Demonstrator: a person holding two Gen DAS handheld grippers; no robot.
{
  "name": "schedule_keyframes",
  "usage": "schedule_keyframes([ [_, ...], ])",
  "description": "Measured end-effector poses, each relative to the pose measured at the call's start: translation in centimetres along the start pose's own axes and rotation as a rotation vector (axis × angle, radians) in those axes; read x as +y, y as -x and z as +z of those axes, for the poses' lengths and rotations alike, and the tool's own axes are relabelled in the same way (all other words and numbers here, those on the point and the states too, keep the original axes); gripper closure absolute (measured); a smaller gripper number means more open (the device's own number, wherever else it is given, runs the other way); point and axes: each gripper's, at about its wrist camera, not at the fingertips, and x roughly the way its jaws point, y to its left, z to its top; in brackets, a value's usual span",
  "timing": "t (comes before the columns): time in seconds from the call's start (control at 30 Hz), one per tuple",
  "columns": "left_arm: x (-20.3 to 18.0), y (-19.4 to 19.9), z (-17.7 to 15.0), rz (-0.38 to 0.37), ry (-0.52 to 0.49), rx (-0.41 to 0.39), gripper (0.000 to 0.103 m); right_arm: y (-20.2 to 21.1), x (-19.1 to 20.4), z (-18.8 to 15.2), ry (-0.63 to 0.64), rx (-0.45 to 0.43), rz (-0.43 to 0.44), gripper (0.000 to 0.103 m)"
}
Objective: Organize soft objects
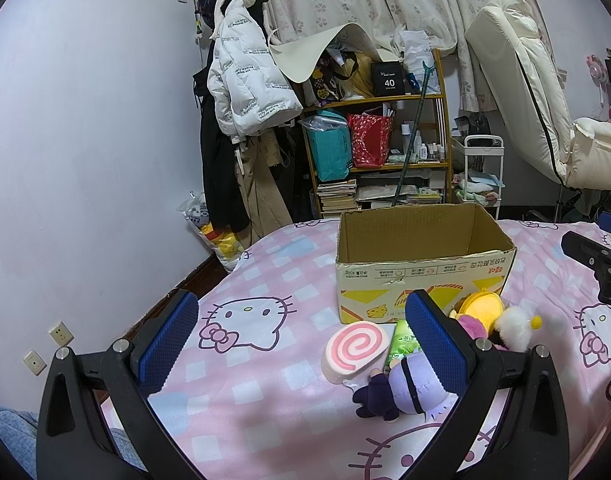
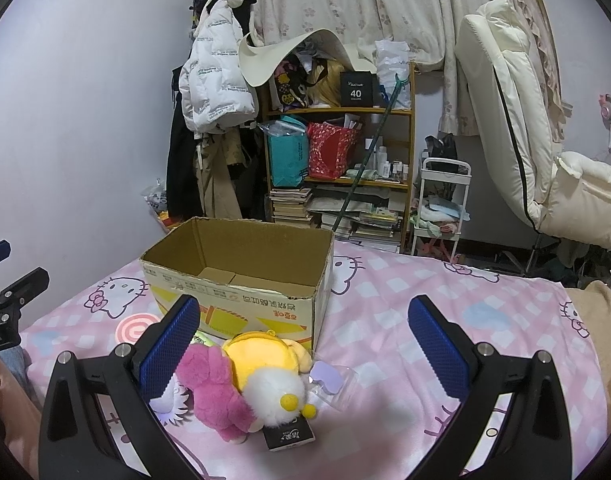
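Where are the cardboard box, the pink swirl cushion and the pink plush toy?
cardboard box (image 1: pixel 421 280): left wrist view, on its printed front wall.
pink swirl cushion (image 1: pixel 355 346): left wrist view, on its spiral face.
pink plush toy (image 2: pixel 213 392): right wrist view, on its furry body.

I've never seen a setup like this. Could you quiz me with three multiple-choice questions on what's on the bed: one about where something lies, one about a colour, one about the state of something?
1. Where do the soft toys lie?
A. Inside the cardboard box
B. On the bedsheet in front of the box
C. On the shelf

2. What colour is the swirl on the round roll-shaped cushion?
A. Pink
B. Green
C. Black

3. What state is the cardboard box in?
A. Taped shut
B. Tipped on its side
C. Upright, open, nothing seen inside

Answers:
1 B: the pink plush and yellow plush rest on the bedsheet before the cardboard box.
2 A: the swirl cushion shows a pink spiral on white.
3 C: its top is open and bare bottom flaps show. Both pairs of tongs, left and right, are open, holding nothing.
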Motion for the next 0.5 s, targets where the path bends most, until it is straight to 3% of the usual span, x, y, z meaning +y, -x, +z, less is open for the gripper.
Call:
schedule_keyframes([
  [0.5,0.01,-0.11,-0.04,-0.003,-0.002,0.001,0.001,0.58,-0.12,0.16,0.0,-0.01,-0.001,0.0],
])
